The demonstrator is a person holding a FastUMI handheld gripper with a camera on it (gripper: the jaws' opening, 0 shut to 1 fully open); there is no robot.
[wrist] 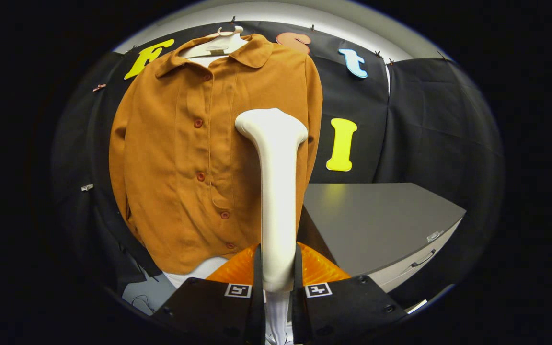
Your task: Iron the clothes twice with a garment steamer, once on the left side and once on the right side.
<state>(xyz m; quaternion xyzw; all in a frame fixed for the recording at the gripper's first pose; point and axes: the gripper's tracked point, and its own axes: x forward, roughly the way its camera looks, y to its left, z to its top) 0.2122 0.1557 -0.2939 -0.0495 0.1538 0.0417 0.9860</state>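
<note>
Gripper (278,282): both fingers pressed on the lower handle of the garment steamer (276,191), one on each side, narrow gap taken up by the handle. Grip looks firm; handle stands upright between the fingers and rises well beyond them. Low hold probably chosen so the head can reach up the garment while the wrist stays low.

Steamer: smooth, glossy cream plastic, slim shaft flaring to a rounded, wedge-like head at the top. Corrugated hose (276,311) drops below the handle between the fingers. Head faces away towards the cloth; whether it touches the fabric cannot be told.

Shirt (180,158): beyond the fingers, directly ahead and spreading to the left of them. Rust-orange, matte, soft woven cloth, flat collar, row of small buttons (198,123) down the placket. Hangs on a pale hanger (218,43) so the front panel falls flat and vertical, which suits steaming. A white layer shows below the hem. Steamer head sits over the panel right of the button line.

Grey table (381,215): ahead and to the right of the fingers, dull smooth top, drawer handle on its front.

Judgement: one side pass in hand or about to start; which pass cannot be told.
</note>
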